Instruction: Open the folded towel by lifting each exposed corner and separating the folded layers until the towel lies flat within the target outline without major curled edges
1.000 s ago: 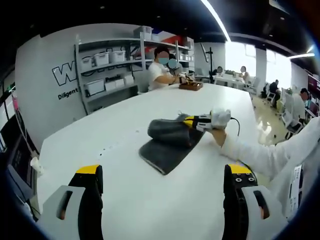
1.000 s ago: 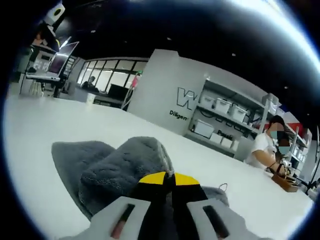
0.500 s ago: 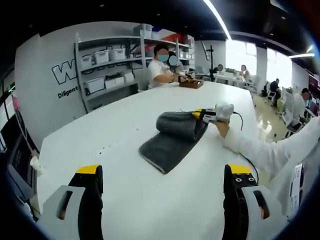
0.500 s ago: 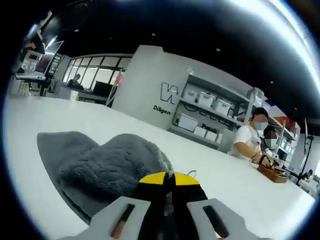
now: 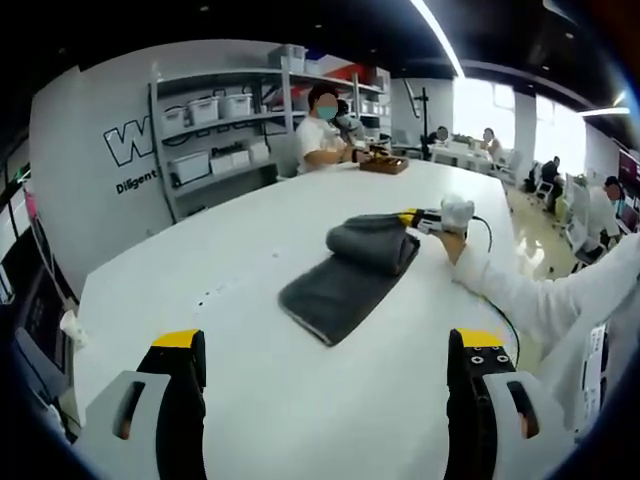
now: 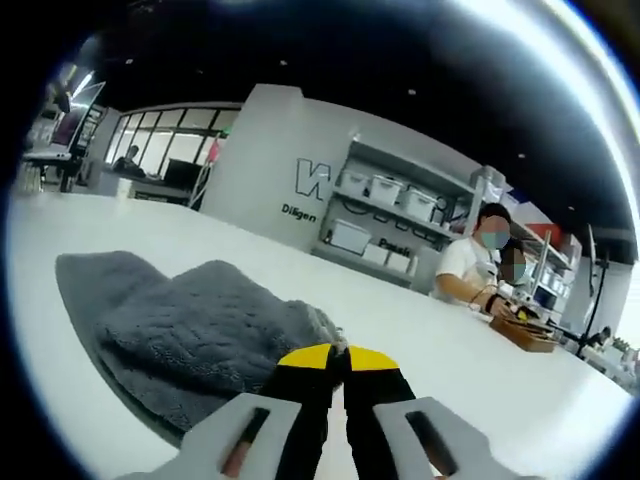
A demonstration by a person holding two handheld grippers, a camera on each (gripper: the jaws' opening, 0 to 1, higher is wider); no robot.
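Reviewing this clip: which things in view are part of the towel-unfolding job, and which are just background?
Job:
grey towel
right gripper, shut on the towel's edge
left gripper, open
white table

Background:
shelving with bins
wooden tray
seated people

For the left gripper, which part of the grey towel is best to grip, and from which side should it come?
Probably the near corner of the flat lower layer of the grey towel. It lies thin on the white table, facing the open left gripper, so a low approach from the near side suits. The right gripper is shut on the far rolled edge.
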